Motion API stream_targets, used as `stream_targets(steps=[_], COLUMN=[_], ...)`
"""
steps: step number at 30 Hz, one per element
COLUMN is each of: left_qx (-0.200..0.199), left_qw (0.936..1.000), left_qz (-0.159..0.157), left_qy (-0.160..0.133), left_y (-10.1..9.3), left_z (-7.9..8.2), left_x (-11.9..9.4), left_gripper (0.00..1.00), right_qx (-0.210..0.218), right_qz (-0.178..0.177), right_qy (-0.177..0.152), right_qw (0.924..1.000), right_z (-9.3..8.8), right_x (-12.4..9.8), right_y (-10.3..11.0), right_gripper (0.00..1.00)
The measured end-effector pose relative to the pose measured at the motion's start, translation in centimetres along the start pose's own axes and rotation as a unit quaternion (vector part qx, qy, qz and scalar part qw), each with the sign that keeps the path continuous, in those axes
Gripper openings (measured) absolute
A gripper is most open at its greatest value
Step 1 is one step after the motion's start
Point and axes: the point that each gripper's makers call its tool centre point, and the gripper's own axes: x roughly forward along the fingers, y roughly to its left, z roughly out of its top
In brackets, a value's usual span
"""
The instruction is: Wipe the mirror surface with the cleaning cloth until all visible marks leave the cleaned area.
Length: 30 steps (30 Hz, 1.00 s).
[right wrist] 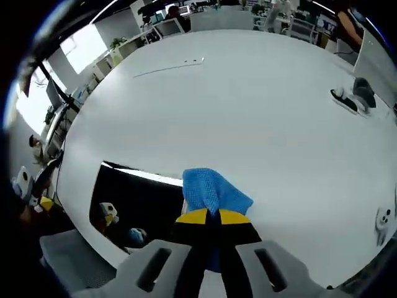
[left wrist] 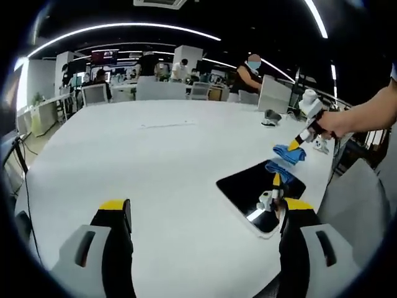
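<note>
The mirror (left wrist: 257,189) is a dark rectangular sheet lying flat on the white table (left wrist: 155,161), to the right of my left gripper (left wrist: 205,214), whose jaws stand wide apart with nothing between them. Above the mirror's far end the right gripper (left wrist: 296,144) holds a blue cleaning cloth (left wrist: 289,153), and both are mirrored in the glass. In the right gripper view the right gripper (right wrist: 209,217) is shut on the blue cloth (right wrist: 212,191), which hangs at the edge of the mirror (right wrist: 142,198). The glass reflects the gripper and cloth.
A person's arm (left wrist: 366,115) reaches in from the right. A small black-and-grey object (right wrist: 350,99) lies on the table's far side. A white object (right wrist: 384,220) sits at the right edge. Chairs, desks and people stand beyond the table.
</note>
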Motion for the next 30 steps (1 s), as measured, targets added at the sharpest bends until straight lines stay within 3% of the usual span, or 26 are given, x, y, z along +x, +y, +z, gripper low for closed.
stream_targets(steps=[3,7,10,12,18,22,24,25,26,29,30], left_qx=[0.005,0.01,0.013,0.011,0.011,0.021,0.019,0.01,0.001,0.007,0.016], left_qw=[1.0,0.9999,0.9999,0.9999,0.9999,0.9998,0.9998,0.9999,0.9999,0.9998,0.9997], left_qz=[0.0,0.002,0.005,0.006,0.008,0.001,0.003,0.006,0.011,0.013,0.013], left_qy=[0.0,0.011,0.002,-0.001,0.002,0.004,0.002,-0.004,-0.011,-0.012,-0.009], left_y=[0.2,0.4,0.5,0.6,0.7,0.5,0.8,1.0,1.4,1.7,1.8], left_z=[0.0,-0.1,0.9,1.2,0.9,0.8,1.1,1.4,1.8,2.1,2.1], left_x=[0.1,0.2,0.1,0.0,-0.4,-0.5,-0.7,-0.8,-1.0,-1.5,-1.6], left_gripper=[0.99,0.99,0.99,0.99,0.99,0.99,0.99,0.99,0.99,0.99,0.99], right_qx=[-0.001,0.006,0.008,0.007,-0.001,0.027,-0.008,-0.028,-0.068,-0.073,-0.07], right_qz=[-0.01,-0.01,0.022,0.013,0.033,0.062,0.089,0.084,0.088,0.082,0.103], right_qy=[0.006,0.003,-0.004,-0.006,-0.032,-0.098,-0.135,-0.144,-0.176,-0.185,-0.208], right_qw=[0.9999,0.9999,0.9997,0.9999,0.999,0.9929,0.9868,0.9855,0.9782,0.9766,0.9702], right_z=[-1.7,-2.4,-3.0,-3.4,-3.3,-2.2,-1.8,-1.8,-1.5,-2.2,-2.3], right_x=[0.6,1.7,2.4,2.8,2.7,1.4,0.0,-0.4,-1.3,-2.4,-3.2], right_y=[-0.7,-0.6,0.3,-0.2,0.3,0.5,1.1,0.8,0.9,0.2,0.4], right_gripper=[0.0,0.0,0.01,0.02,0.06,0.15,0.15,0.2,0.25,0.43,0.45])
